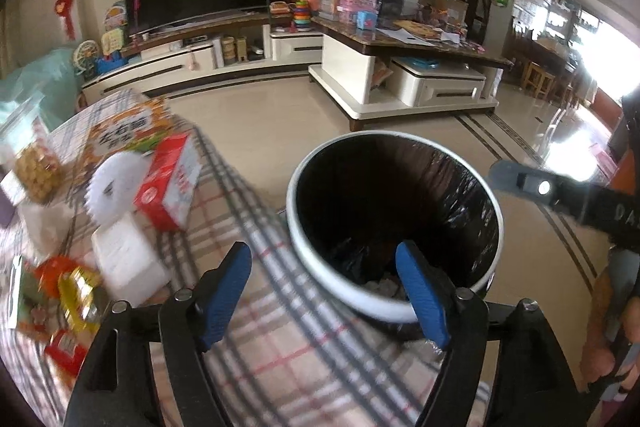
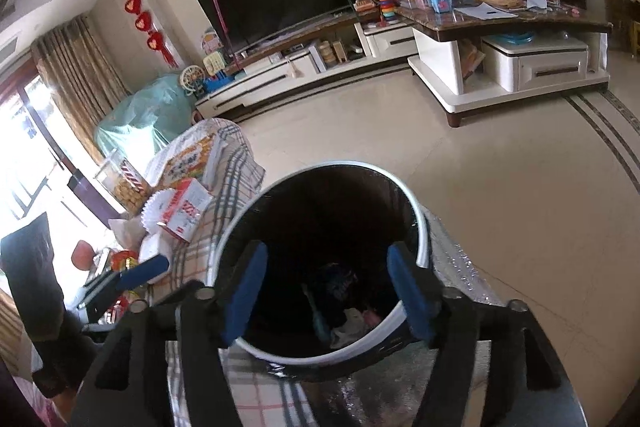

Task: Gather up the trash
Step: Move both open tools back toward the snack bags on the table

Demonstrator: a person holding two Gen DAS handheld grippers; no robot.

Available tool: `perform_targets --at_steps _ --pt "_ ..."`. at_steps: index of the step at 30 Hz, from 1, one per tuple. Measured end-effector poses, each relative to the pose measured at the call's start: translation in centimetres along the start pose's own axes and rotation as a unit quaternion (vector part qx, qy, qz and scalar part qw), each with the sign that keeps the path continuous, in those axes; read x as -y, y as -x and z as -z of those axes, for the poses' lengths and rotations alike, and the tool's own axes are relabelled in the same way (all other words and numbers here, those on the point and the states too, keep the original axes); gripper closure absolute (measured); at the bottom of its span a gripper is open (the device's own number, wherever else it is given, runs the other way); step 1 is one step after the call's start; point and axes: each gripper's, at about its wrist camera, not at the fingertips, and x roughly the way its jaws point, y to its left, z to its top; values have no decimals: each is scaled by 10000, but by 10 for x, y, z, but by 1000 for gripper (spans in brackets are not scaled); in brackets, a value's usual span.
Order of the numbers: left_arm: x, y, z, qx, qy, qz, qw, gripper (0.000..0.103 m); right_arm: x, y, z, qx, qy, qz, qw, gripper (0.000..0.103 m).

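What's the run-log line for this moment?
left gripper: open, empty | right gripper: open, empty, over bin | bin: trash inside | table: red box uncollected

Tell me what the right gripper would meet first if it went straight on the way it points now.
Probably the trash bin's open mouth: the open, empty right gripper points down into it, so it would likely reach the rubbish at the bottom. Its right finger looks close to the rim, though depth is unclear.
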Motion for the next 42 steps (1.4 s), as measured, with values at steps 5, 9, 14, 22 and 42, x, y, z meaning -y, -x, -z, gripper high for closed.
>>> perform_targets --at_steps 5,9,14,22,42 --pt "-16 28 28 64 121 -261 9996 24 -18 9 12 141 24 -118 9998 25" --pt "-31 55 53 114 296 -425 9986 23 -37 8 22 137 55 -271 9995 24" --pt "-50 88 82 186 531 -633 9964 23 -63 -2 40 -70 178 -476 9987 23" --pt "-88 119 121 171 972 -868 9913 23 -103 -18 68 -419 437 -703 9957 23" --pt "-142 90 127 8 1554 -584 9861 23 -161 -64 98 -905 696 -849 9898 23"
